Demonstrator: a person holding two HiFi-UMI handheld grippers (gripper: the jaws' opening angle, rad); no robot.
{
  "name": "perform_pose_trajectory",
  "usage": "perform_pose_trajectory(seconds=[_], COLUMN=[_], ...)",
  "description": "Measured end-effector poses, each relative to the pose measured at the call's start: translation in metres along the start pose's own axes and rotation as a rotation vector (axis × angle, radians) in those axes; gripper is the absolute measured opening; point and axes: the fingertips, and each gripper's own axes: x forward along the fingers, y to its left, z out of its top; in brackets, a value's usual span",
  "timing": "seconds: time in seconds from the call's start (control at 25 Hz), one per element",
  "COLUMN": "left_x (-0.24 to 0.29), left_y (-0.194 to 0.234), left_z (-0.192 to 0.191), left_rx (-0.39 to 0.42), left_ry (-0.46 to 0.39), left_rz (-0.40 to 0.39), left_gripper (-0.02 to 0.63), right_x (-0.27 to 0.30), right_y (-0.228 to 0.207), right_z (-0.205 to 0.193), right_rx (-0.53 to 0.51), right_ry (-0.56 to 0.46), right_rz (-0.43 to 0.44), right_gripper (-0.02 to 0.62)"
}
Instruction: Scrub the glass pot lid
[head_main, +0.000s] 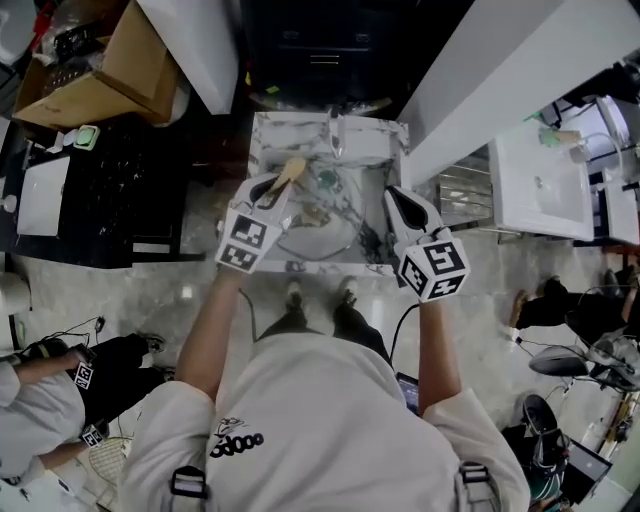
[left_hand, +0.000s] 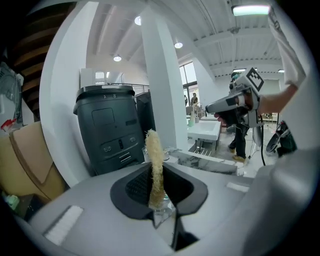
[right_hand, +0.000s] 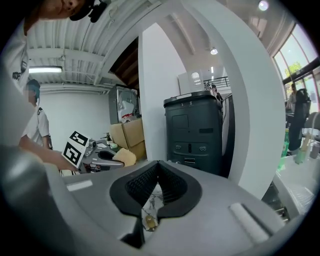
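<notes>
Step in hand, as judged: approach, with scrubbing not yet begun. The left hand-held gripper is clamped on a loofah scrubber. The right hand-held gripper has its jaws together and holds nothing. What appears to be the glass pot lid lies in the sink at frame centre, between both grippers and untouched. Next move: lower the scrubber onto the lid and steady it.

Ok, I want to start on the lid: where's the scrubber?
The scrubber is clamped in the left tongs, sticking out past their tips. In the head view it sits left of centre, over the left part of the sink.
</notes>
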Motion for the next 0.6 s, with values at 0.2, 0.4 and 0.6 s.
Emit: perform_pose_trajectory(seconds=[0.2, 0.4, 0.6], left_x=[0.032, 0.065, 0.097], left_y=[0.000, -0.001, 0.003], left_z=[-0.030, -0.064, -0.097], left_rx=[0.026, 0.037, 0.045], left_ry=[0.094, 0.197, 0.307], left_rz=[0.015, -0.003, -0.003], left_gripper=[0.049, 0.049, 0.049], right_x=[0.018, 0.033, 0.043], right_y=[-0.019, -0.034, -0.046], right_z=[-0.019, -0.041, -0.060], right_rx=[0.015, 0.061, 0.109], right_ry=[0.038, 0.069, 0.096], right_rz=[0.022, 0.032, 0.030], right_gripper=[0.003, 0.003, 0.003])
